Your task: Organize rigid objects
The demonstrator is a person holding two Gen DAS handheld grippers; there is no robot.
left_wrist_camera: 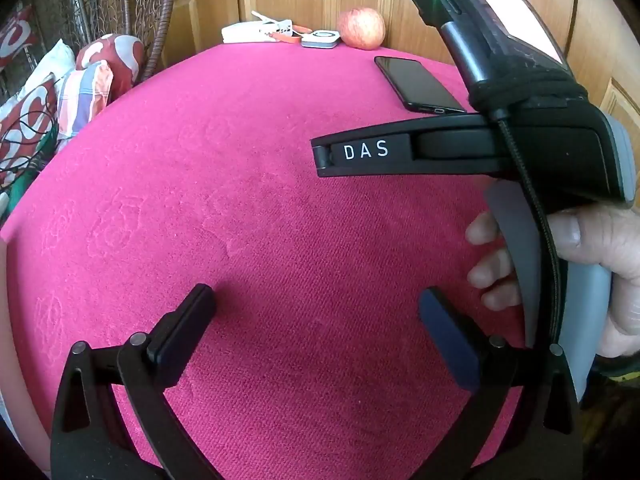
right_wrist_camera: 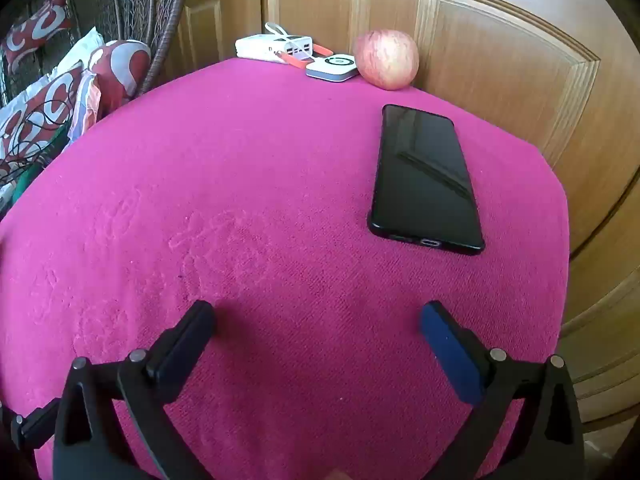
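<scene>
A black phone [right_wrist_camera: 426, 178] lies screen up on the pink cloth table [right_wrist_camera: 260, 200], right of centre; it also shows in the left wrist view [left_wrist_camera: 418, 84]. At the far edge stand a red apple [right_wrist_camera: 386, 59], a small white square device [right_wrist_camera: 332, 67] and a white power bank [right_wrist_camera: 272, 47] with orange cables; the left wrist view shows the apple [left_wrist_camera: 362, 28] too. My right gripper [right_wrist_camera: 318, 326] is open and empty, low over the near cloth. My left gripper [left_wrist_camera: 318, 314] is open and empty. In the left wrist view the right gripper's body [left_wrist_camera: 480, 152], hand-held, crosses the right side.
A wooden panelled door [right_wrist_camera: 500, 60] stands right behind the table. Patterned cushions [right_wrist_camera: 52, 100] and a wicker chair [right_wrist_camera: 160, 8] sit off the left edge. The table's edges drop off at left and right.
</scene>
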